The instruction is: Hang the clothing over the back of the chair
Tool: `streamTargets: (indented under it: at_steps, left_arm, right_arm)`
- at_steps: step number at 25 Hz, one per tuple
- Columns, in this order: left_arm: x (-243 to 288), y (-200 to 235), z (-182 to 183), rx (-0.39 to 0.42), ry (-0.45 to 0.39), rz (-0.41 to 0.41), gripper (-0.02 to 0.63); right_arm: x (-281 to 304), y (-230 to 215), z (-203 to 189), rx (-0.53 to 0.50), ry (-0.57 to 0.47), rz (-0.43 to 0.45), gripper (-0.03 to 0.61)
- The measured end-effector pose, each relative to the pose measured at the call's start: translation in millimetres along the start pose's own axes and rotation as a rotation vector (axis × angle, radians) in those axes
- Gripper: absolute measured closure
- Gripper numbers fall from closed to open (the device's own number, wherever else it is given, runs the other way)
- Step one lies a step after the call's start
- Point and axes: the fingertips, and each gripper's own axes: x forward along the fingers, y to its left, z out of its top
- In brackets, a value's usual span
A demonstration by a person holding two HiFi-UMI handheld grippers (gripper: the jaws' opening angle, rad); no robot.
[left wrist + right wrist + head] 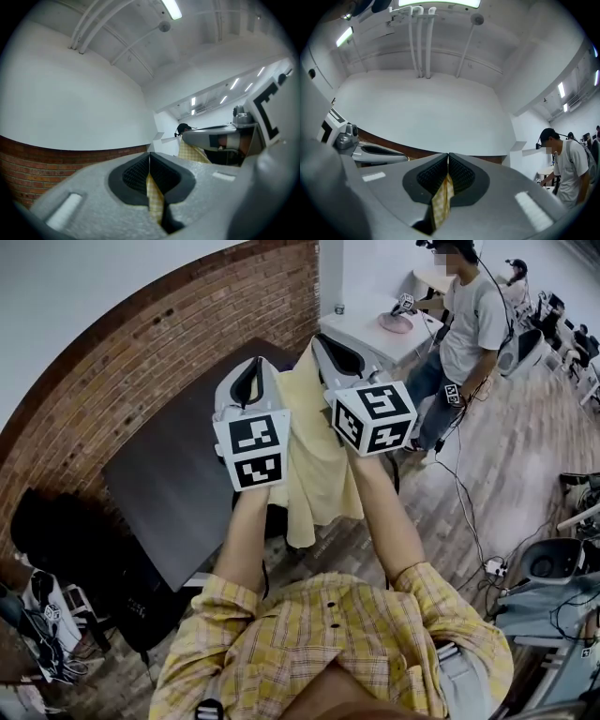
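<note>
A pale yellow checked garment point(323, 465) hangs between my two raised grippers, in front of my chest. My left gripper point(251, 381) is shut on its upper left edge; in the left gripper view the cloth point(154, 199) is pinched between the black pads. My right gripper point(337, 357) is shut on the upper right edge, and the cloth point(442, 201) shows between its closed pads. Both grippers point up and away, side by side. Something dark point(275, 519) shows just under the hanging cloth; I cannot tell whether it is the chair.
A dark table point(178, 474) stands at the left against a brick wall point(141, 343). A person point(469, 324) stands at the back right by a white table point(375, 329). Cables point(469, 512) lie on the wooden floor; black bags point(56, 531) sit at far left.
</note>
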Motion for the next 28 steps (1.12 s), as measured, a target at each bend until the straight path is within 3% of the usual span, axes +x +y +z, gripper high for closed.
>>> streamTargets:
  at_steps: [24, 28]
  left_arm:
    - [43.0, -4.8, -89.5, -0.055, 0.178, -0.045, 0.609]
    - [47.3, -3.1, -106.0, -0.069, 0.212, -0.057, 0.609]
  right_arm:
    - [30.5, -2.6, -98.0, 0.047, 0.199, 0.022, 0.563]
    - [35.3, -0.5, -113.8, 0.091, 0.241, 0.043, 0.561]
